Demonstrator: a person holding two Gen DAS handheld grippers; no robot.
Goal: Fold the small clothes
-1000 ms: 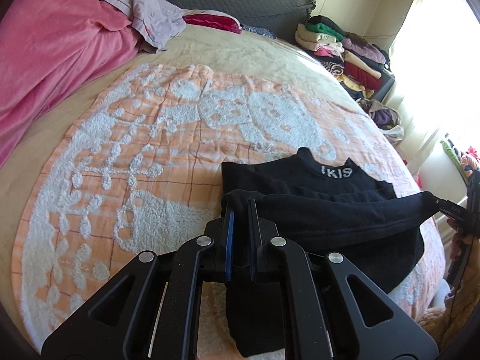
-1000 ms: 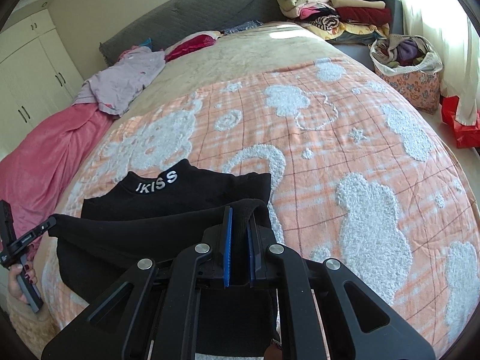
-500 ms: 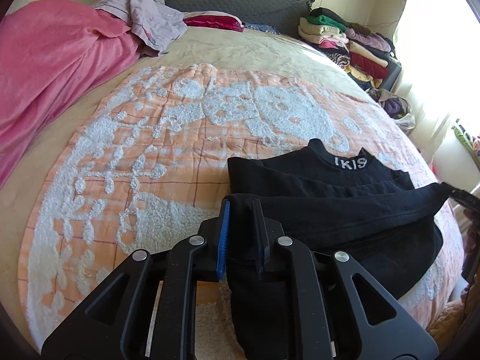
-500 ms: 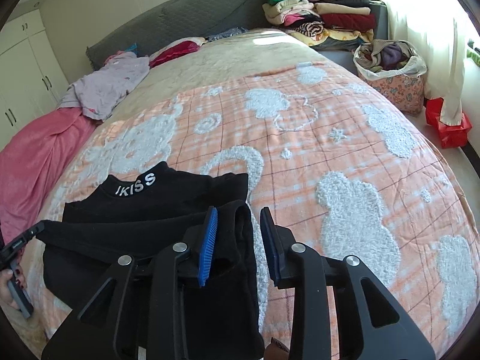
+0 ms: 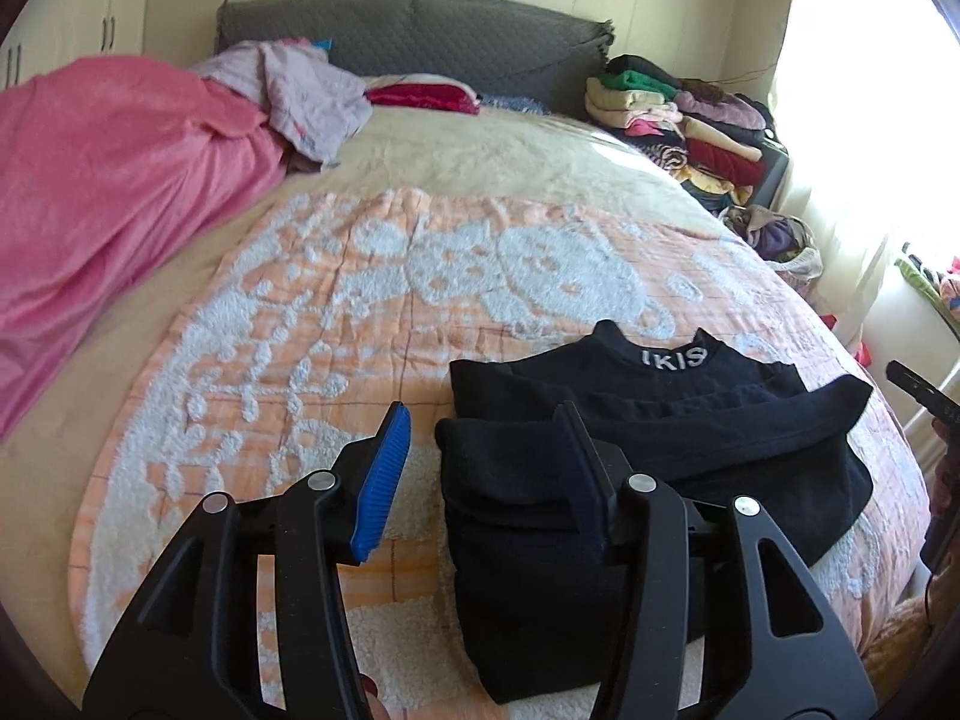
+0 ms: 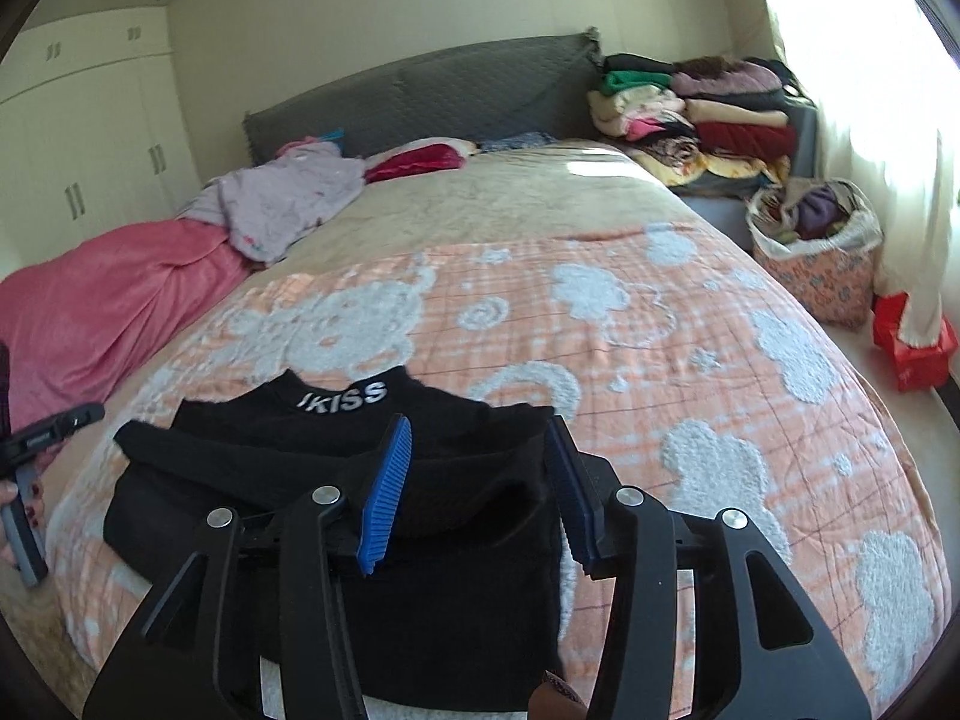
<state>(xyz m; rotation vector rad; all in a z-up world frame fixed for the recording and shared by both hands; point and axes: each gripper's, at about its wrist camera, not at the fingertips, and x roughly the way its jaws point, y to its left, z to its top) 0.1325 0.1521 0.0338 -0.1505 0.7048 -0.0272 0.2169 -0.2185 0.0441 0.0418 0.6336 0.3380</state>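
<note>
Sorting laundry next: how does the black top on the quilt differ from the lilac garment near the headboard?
The black top lies folded flat on the peach quilt; the lilac garment lies crumpled, partly over the pink blanket. Black top bears white lettering; lilac looks plain. Both lie ungripped.

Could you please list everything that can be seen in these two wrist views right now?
Black top: one, black with white lettering at the collar, folded on the near part of the blanket.
Blanket: one, peach with white pattern, spread on the bed.
Pink cover: one, bunched at the bed's left.
Lilac garment: one, crumpled near the headboard.
Headboard: one, grey.
Clothes stack: one, mixed colours, right of the headboard.
Basket: one, patterned, on the floor.
Left gripper: black, blue pads, jaws opening, released.
Right gripper: likewise opening.
</note>
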